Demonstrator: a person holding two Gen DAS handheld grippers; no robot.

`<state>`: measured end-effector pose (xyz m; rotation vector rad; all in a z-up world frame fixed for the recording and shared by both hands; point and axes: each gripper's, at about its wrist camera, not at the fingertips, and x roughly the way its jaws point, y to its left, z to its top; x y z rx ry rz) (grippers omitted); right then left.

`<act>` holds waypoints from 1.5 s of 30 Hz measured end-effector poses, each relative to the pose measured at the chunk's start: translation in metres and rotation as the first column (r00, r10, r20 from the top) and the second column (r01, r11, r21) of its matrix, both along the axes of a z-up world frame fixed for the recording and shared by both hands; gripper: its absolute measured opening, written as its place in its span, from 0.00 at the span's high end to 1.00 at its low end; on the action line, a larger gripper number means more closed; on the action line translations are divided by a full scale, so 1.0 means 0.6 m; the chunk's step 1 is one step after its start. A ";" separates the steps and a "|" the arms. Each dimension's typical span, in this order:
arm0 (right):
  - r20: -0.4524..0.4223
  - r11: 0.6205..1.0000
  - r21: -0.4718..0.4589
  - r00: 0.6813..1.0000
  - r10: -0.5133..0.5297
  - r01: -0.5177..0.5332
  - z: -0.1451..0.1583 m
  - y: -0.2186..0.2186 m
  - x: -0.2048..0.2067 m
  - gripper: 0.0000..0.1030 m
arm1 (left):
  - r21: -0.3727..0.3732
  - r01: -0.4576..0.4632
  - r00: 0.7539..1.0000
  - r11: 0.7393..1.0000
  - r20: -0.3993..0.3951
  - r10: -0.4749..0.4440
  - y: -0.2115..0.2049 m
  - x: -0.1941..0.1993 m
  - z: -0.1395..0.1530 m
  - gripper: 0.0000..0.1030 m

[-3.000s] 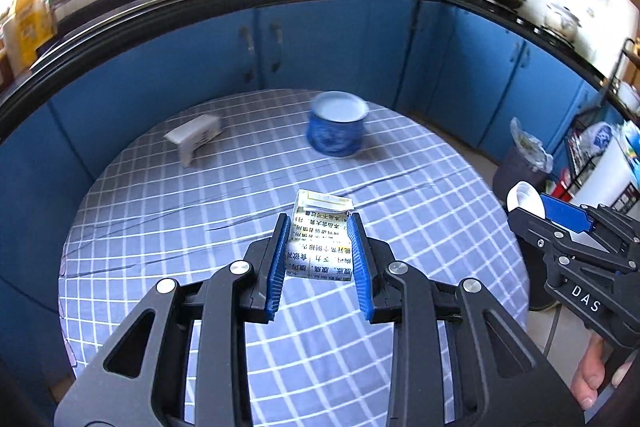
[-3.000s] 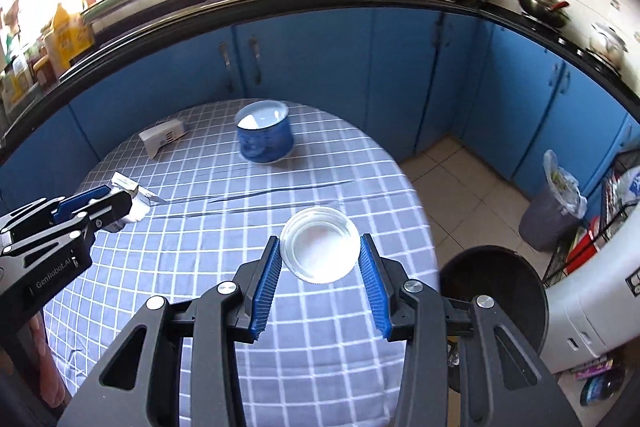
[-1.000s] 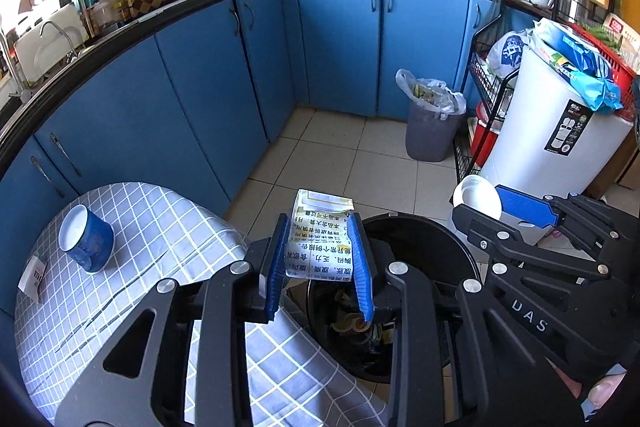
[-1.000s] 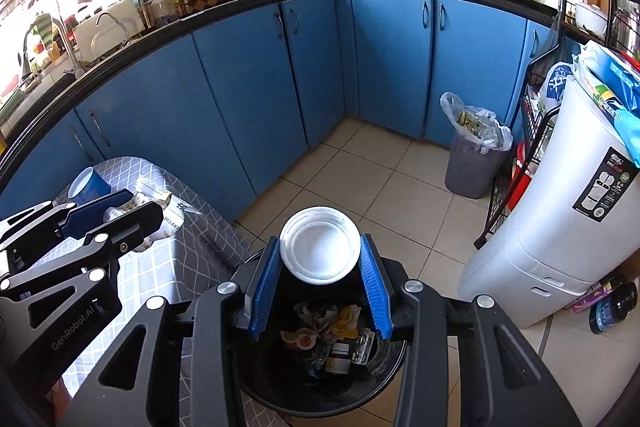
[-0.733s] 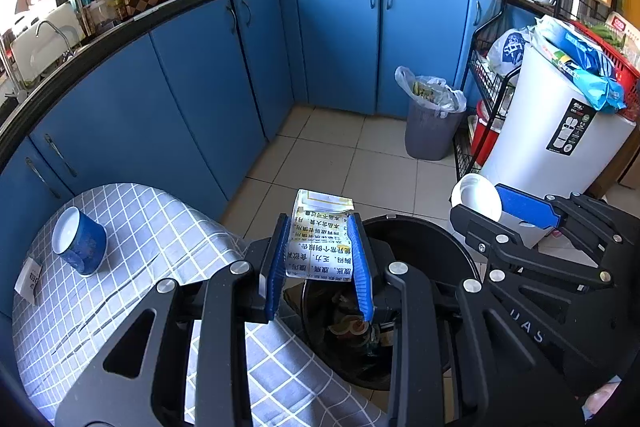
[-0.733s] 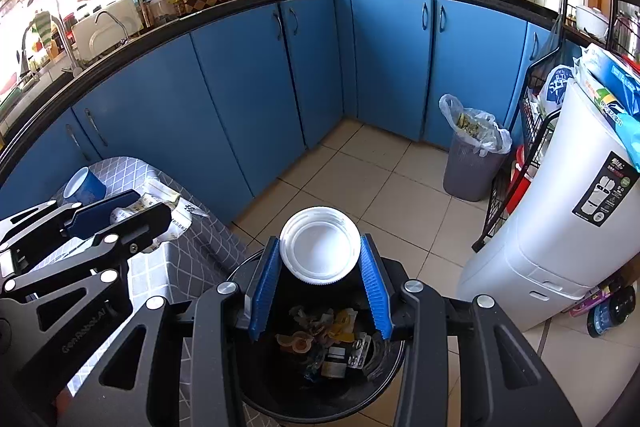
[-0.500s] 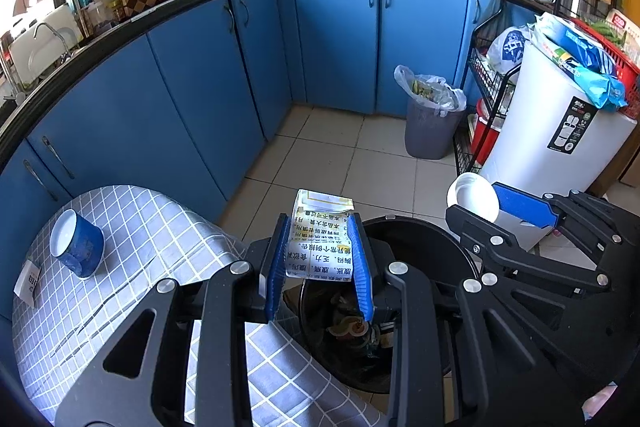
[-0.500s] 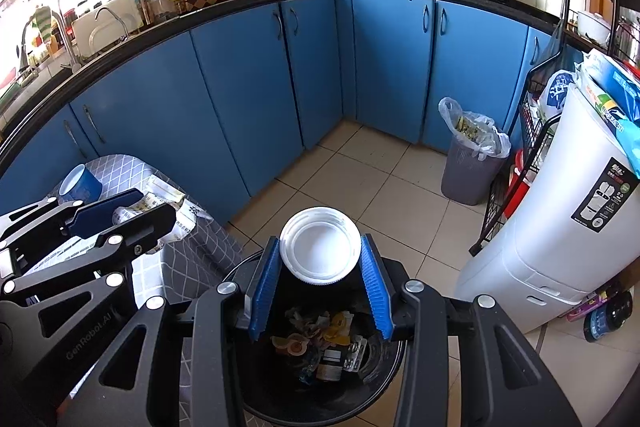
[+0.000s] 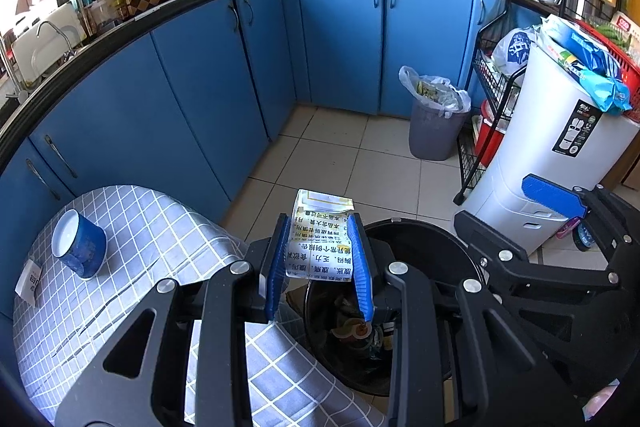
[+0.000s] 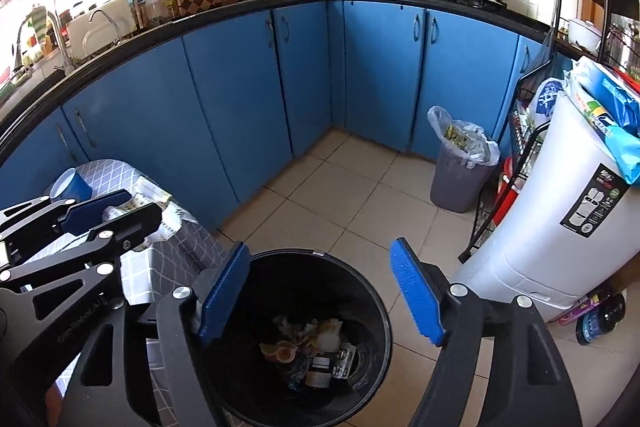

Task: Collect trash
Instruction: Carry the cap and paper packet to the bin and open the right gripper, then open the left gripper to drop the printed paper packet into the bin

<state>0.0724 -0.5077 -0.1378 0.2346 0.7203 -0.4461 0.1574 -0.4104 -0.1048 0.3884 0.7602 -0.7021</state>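
My left gripper [image 9: 319,227] is shut on a flattened carton [image 9: 322,247] printed with black characters, held at the near rim of the black trash bin [image 9: 420,227]. In the right wrist view the carton [image 10: 164,215] shows between the left gripper's fingers [image 10: 116,211], above the table's edge. My right gripper [image 10: 320,251] hangs over the bin's mouth [image 10: 372,291]; its jaws are opening and nothing is between the blue pads [image 10: 416,291]. Mixed rubbish [image 10: 316,351] lies at the bottom of the bin. From the left wrist view the right gripper [image 9: 516,219] appears at the right.
A round table with a checked cloth [image 9: 140,227] stands left of the bin, bearing a blue cup [image 9: 80,247] and a small white box [image 9: 30,281]. A grey bagged bin [image 9: 434,123], a wire rack [image 9: 492,95] and a tall white container [image 9: 560,155] stand on the tiled floor by blue cabinets.
The right gripper's jaws have parted and the white round lid they held is gone from between them. The left gripper still holds the carton at the bin, after both swung over from the table.
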 end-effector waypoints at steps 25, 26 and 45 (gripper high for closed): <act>-0.001 0.996 0.012 0.996 -0.093 0.093 -0.011 -0.053 -0.031 0.27 | 0.010 0.047 0.999 0.999 0.013 -0.047 -0.049 -0.019 0.001 0.69; -0.001 0.995 0.016 0.995 -0.095 0.095 -0.013 -0.056 -0.032 0.27 | 0.011 0.048 0.999 0.999 0.015 -0.048 -0.050 -0.020 0.000 0.69; 0.001 0.995 0.015 0.995 -0.097 0.097 -0.005 -0.045 -0.039 0.27 | 0.013 -0.003 1.000 1.000 -0.003 0.003 -0.037 -0.019 0.000 0.32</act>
